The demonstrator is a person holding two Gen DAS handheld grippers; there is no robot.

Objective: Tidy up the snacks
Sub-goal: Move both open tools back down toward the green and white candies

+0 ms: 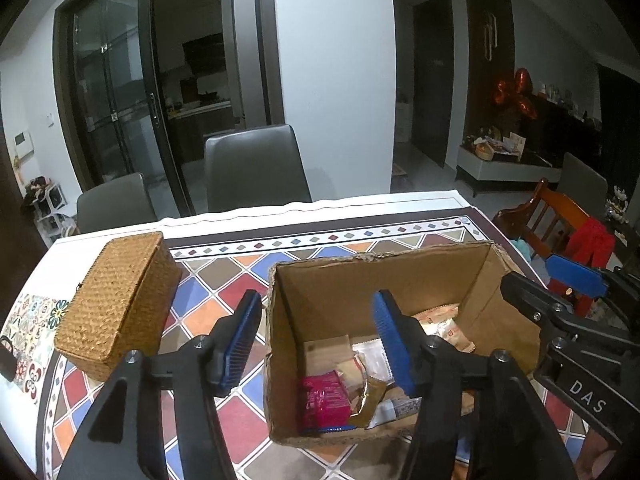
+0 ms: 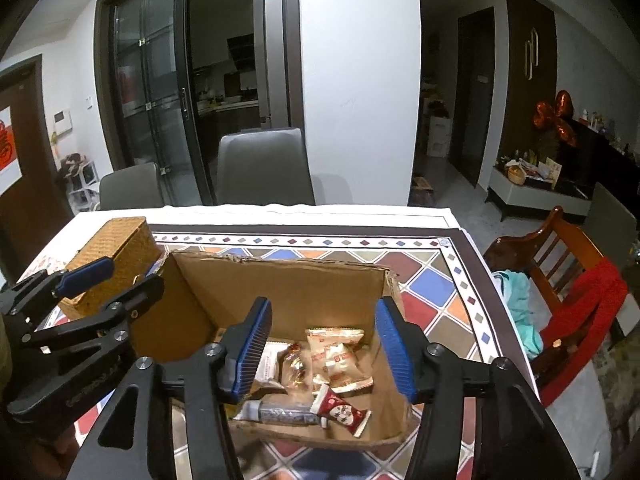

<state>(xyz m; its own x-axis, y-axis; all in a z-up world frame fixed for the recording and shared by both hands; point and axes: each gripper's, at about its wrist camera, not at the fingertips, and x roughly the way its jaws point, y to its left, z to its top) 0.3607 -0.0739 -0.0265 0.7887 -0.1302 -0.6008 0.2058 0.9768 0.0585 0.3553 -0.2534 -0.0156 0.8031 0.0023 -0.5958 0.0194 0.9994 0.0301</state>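
Note:
An open cardboard box [image 1: 360, 288] [image 2: 280, 284] stands on the patterned tablecloth and holds several snack packets. Among them are a pink packet [image 1: 324, 400], a red-and-white packet [image 2: 342, 406] and beige packets [image 2: 340, 352]. My left gripper [image 1: 316, 320] is open above the box's left wall, one finger outside it and one over the inside; nothing is pressed between its pads. My right gripper [image 2: 324, 320] is open over the box's right half, above the packets, and empty. Each gripper also shows in the other's view: the right gripper [image 1: 530, 272] and the left gripper [image 2: 134, 274].
A closed wicker basket [image 1: 116, 304] [image 2: 120, 244] sits left of the box. Two grey chairs [image 1: 256, 168] stand behind the table's far edge. A wooden chair [image 2: 560, 248] with a red cloth stands off the table's right edge.

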